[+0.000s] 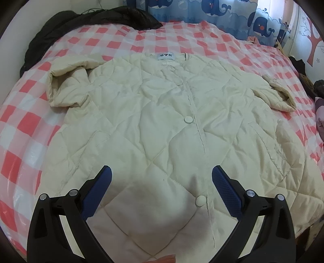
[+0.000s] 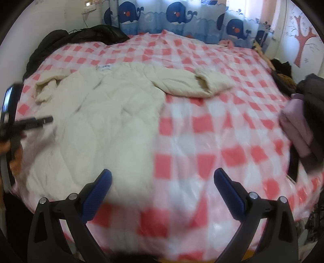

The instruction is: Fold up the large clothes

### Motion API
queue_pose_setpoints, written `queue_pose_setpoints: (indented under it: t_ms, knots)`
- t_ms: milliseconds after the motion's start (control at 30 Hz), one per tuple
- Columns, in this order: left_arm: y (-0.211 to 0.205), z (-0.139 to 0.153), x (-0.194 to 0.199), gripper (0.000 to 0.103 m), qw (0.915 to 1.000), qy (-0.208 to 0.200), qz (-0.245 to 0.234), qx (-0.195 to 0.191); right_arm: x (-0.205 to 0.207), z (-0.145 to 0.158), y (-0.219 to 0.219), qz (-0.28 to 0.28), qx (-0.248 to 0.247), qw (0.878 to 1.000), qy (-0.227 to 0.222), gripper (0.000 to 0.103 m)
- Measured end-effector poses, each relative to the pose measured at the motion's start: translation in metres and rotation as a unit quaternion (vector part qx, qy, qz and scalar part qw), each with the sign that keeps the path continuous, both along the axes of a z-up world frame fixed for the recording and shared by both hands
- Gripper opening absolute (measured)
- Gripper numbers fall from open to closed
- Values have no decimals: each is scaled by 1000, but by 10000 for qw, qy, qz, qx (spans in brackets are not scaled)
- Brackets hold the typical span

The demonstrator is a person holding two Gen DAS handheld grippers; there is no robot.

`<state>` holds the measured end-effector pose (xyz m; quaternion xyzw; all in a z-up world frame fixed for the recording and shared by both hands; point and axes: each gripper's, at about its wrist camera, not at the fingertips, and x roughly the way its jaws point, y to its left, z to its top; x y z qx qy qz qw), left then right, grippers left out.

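Observation:
A cream quilted jacket lies flat and buttoned, front up, on a bed with a pink and white checked cover. Its collar label points to the far side and both sleeves are bent inward. My left gripper is open and empty, hovering over the jacket's lower front near the bottom button. In the right wrist view the jacket lies to the left, and my right gripper is open and empty above the bed's near edge, beside the jacket's right hem. The left gripper shows at that view's left edge.
A black garment is heaped at the bed's far left corner. Whale-print curtains hang behind the bed. A pile of dark and mauve clothes sits at the bed's right edge. The bed cover right of the jacket is bare.

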<state>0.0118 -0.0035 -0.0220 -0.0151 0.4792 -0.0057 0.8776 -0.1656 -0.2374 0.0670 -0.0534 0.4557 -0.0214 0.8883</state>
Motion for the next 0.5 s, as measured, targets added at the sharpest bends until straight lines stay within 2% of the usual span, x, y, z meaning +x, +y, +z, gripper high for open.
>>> queue_pose_setpoints:
  t_ms: [100,200,267,300,433,500]
  knots:
    - [0,-1,1,95,9999,39,-2,-93,-19,-15,1,-18,-227,9997,78,97]
    - [-4,0,2,95,9999,39,-39,-150,-16,-43,11,73,-680,9973,267,97]
    - [-6,0,2,95,9999,33,-55,-116,-9,-52,21,394,-566,9973,267,97]
    - [-7,0,2,95,9999,29,-51,-133,-6,-53,25,360,-593,9975,130,97]
    - [-8,0,3,95,9999,35,-43,-111,14,-54,21,-144,-662,9967,-444,97]
    - [-8,-1,3,95,9999,62,-36,-126,27,-58,10,-960,-1433,9829,-645,97]
